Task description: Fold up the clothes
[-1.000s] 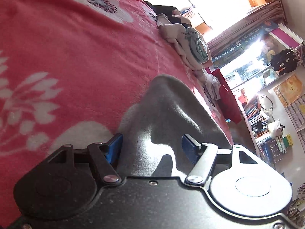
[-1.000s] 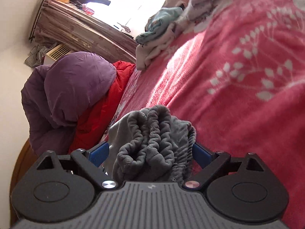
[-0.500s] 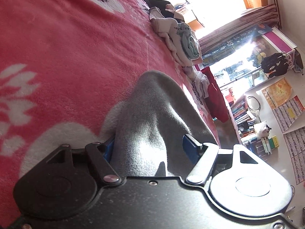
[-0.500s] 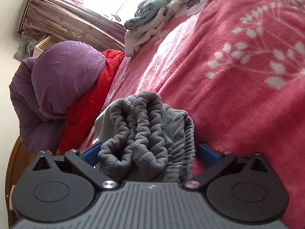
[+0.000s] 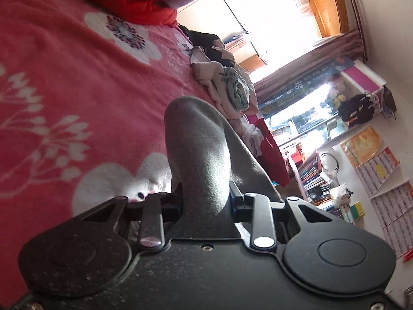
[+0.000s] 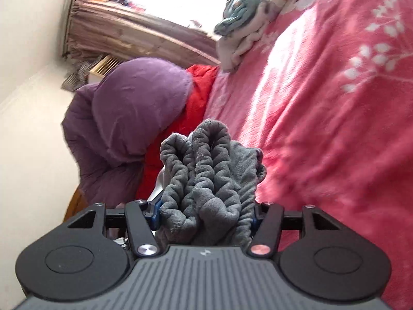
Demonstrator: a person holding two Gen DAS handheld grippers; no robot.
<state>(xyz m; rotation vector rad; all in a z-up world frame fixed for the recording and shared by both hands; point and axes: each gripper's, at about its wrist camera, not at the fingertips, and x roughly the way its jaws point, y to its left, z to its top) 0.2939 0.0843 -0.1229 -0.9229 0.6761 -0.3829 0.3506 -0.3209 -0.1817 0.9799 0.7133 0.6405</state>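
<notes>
Altogether, two grippers work on one grey fleece garment (image 5: pixel 204 155) lying on the bed's pink flowered blanket (image 5: pixel 77 82). Its fabric is soft and matte; the end seen from the right wrist is a gathered, ribbed waistband (image 6: pixel 209 170) bunched in thick folds, while the other end rises as a smooth hump. The left gripper (image 5: pixel 206 196) has its jaws closing narrowly, pinching the grey cloth between them. The right gripper (image 6: pixel 206 214) has its jaws closing around the bunched waistband. One pile of pale clothes (image 5: pixel 227 87) sits farther along the bed, near one purple quilt (image 6: pixel 129 118).
</notes>
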